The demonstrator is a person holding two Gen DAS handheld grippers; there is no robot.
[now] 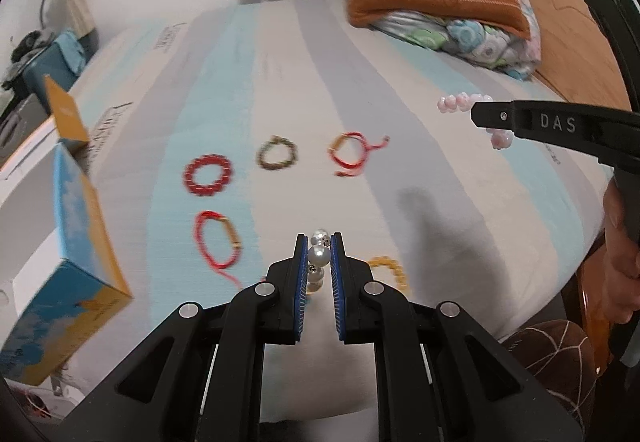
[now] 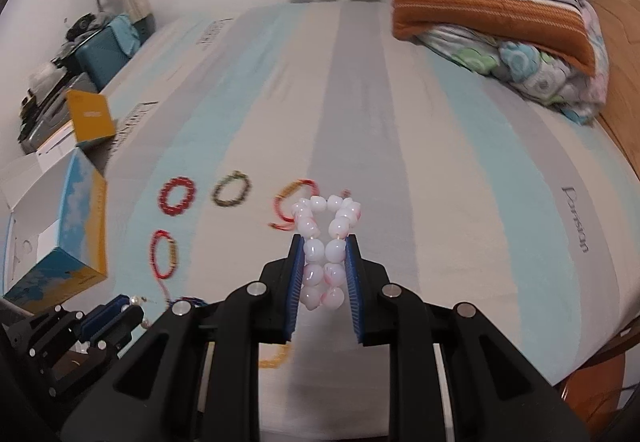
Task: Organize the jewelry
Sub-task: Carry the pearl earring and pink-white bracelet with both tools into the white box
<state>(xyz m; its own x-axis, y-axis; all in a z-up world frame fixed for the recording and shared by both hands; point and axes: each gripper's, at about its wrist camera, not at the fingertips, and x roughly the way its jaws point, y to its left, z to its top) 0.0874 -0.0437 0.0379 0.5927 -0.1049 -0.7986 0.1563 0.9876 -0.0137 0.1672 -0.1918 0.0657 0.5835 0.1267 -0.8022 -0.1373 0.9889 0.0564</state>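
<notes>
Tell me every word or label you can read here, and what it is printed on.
"DAS": on the black arm of the right hand-held gripper.
"Dorisan", roughly; letters uncertain: on the striped bed sheet.
Dark print at the sheet's far left edge: too blurred.
Print on the blue-and-yellow box: too small.

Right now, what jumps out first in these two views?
Both grippers hold jewelry above the striped bedsheet: the left gripper pinches a white pearl bracelet, the right gripper a pink-white bead bracelet. Beyond them, a red beaded bracelet lies near the open blue-yellow box.

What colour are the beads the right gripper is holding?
Milky white with pink streaks; the bead bracelet shows best in the right wrist view.
</notes>
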